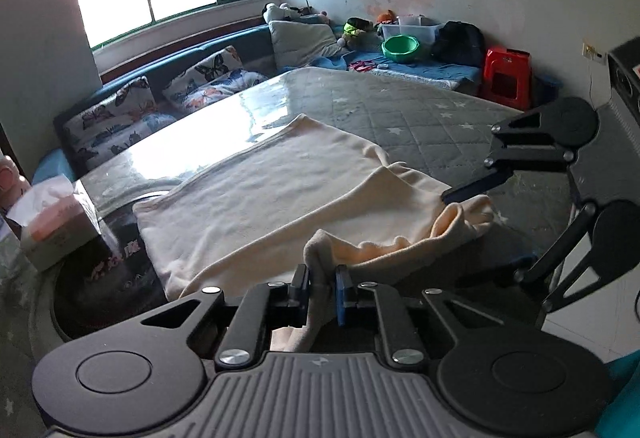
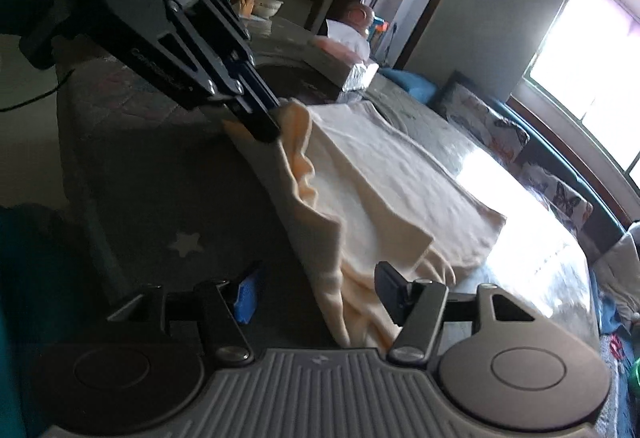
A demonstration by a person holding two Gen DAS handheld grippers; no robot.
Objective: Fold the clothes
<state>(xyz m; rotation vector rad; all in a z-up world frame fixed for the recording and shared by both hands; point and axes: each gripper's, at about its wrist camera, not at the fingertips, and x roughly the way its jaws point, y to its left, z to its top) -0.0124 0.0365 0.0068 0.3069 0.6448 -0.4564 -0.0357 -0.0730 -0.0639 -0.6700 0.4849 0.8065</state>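
A tissue box [image 1: 56, 222] crowds the table's [image 1: 420, 110] left edge; far half lies open.

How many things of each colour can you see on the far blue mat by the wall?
Green: 1, the green bowl
Red: 1, the red stool
Black: 1, the black bag
Clear: 1, the clear plastic box
Total: 4, not counting the small toys, which are too blurred to tell apart.
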